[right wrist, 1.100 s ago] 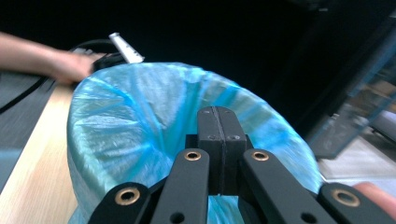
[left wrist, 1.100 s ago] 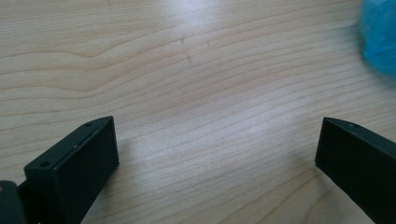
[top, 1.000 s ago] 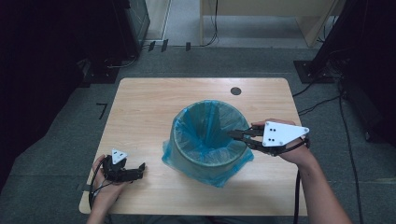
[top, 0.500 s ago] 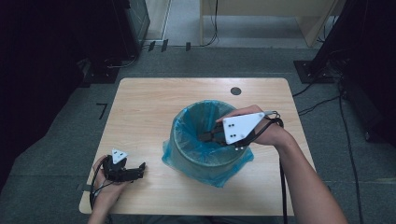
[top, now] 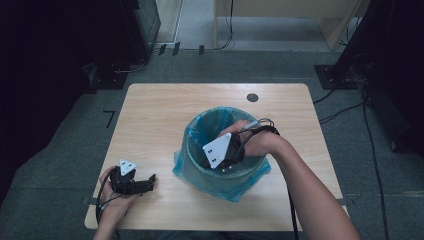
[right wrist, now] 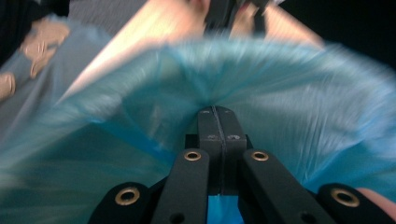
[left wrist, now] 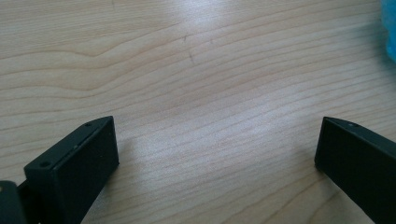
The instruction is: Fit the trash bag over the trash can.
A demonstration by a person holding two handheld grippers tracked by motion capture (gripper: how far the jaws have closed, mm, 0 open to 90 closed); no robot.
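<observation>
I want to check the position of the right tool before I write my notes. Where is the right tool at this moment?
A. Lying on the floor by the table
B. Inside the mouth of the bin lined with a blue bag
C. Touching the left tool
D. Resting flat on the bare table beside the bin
B: in the high view the right tool reaches down into the bin, inside its blue bag.

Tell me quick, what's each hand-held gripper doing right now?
Left hand-held gripper: open, empty, low over the table.
Right hand-held gripper: shut, inside the blue bag lining the bin; whether it pinches plastic cannot be told.
</observation>
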